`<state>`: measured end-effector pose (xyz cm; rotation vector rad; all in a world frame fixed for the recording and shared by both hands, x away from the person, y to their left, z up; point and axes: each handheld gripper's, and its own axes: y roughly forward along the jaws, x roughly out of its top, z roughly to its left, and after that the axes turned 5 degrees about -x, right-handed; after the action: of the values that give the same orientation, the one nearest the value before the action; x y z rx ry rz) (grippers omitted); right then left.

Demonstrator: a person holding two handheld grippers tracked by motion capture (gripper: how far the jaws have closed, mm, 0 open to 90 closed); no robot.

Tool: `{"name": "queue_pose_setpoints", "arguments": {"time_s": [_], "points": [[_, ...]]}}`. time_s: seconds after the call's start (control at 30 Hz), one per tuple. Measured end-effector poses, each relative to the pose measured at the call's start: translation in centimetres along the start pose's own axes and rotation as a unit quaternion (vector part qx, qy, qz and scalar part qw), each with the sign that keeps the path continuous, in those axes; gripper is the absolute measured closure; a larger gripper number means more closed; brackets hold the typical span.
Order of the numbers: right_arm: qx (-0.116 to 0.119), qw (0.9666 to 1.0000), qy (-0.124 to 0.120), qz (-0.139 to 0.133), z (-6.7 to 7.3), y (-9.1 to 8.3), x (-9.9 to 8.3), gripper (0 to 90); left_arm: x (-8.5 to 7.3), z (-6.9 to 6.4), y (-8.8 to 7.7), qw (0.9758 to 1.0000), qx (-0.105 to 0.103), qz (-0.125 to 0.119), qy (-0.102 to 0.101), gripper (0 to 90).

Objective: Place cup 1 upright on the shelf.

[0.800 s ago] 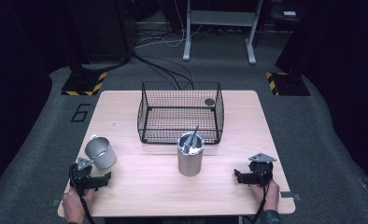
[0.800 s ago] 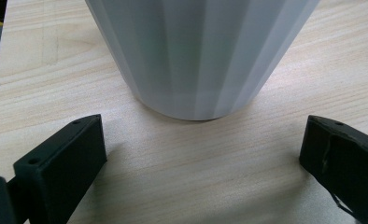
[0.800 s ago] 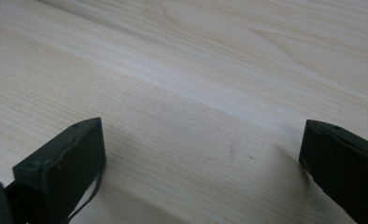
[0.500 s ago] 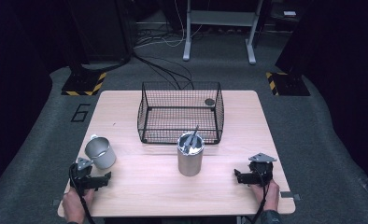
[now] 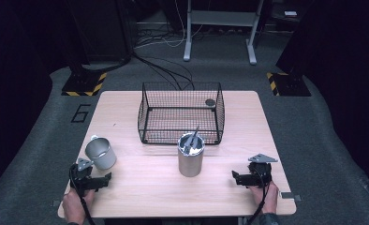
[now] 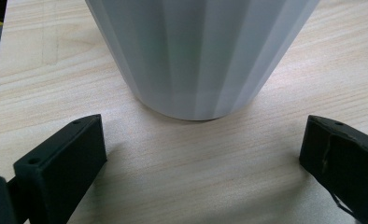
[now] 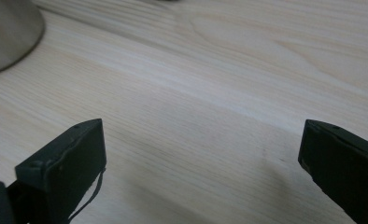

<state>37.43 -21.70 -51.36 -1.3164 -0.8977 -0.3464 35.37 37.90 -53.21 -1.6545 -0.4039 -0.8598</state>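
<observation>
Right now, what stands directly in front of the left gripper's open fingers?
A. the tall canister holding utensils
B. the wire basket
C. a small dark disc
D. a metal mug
D: the metal mug stands just ahead of the left gripper; its wall fills the left gripper view.

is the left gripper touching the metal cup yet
Apart. In the left gripper view, bare wood separates the cup from the open jaws of the left gripper.

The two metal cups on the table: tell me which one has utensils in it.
The tall metal cylinder at the table's middle, before the wire basket; utensil handles poke from its top. The mug by the left gripper looks empty.
</observation>
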Motion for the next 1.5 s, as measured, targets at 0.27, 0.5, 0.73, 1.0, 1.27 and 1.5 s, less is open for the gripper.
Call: {"name": "queue_pose_setpoints", "arguments": {"time_s": [0.27, 0.5, 0.73, 1.0, 1.27, 1.5], "points": [[0.022, 0.9995, -0.012, -0.018, 1.7, -1.8, 1.5, 2.0, 0.0, 0.0, 0.0, 1.0000, 0.000, 0.000, 0.000, 0.3], [0.038, 0.9984, -0.022, -0.035, 2.8, -3.2, 2.6, 2.2, 0.0, 0.0, 0.0, 1.0000, 0.001, -0.002, 0.000, 0.3], [0.067, 0.9960, -0.028, -0.053, 4.6, -4.5, 3.8, 2.3, 0.0, 0.0, 0.1, 1.0000, 0.004, -0.006, -0.001, 0.3], [0.101, 0.9921, -0.038, -0.063, 6.5, -5.3, 5.1, 0.8, 0.0, 0.0, 0.1, 1.0000, 0.004, -0.005, 0.000, 0.3], [0.125, 0.9868, -0.072, -0.073, 10.0, -4.9, 7.7, 0.0, 0.0, 0.0, 0.1, 1.0000, 0.003, -0.004, -0.001, 0.3], [0.130, 0.9848, -0.088, -0.073, 11.7, -3.8, 9.2, 0.0, 0.0, 0.0, 0.0, 1.0000, 0.000, 0.003, 0.003, 0.3]]}}
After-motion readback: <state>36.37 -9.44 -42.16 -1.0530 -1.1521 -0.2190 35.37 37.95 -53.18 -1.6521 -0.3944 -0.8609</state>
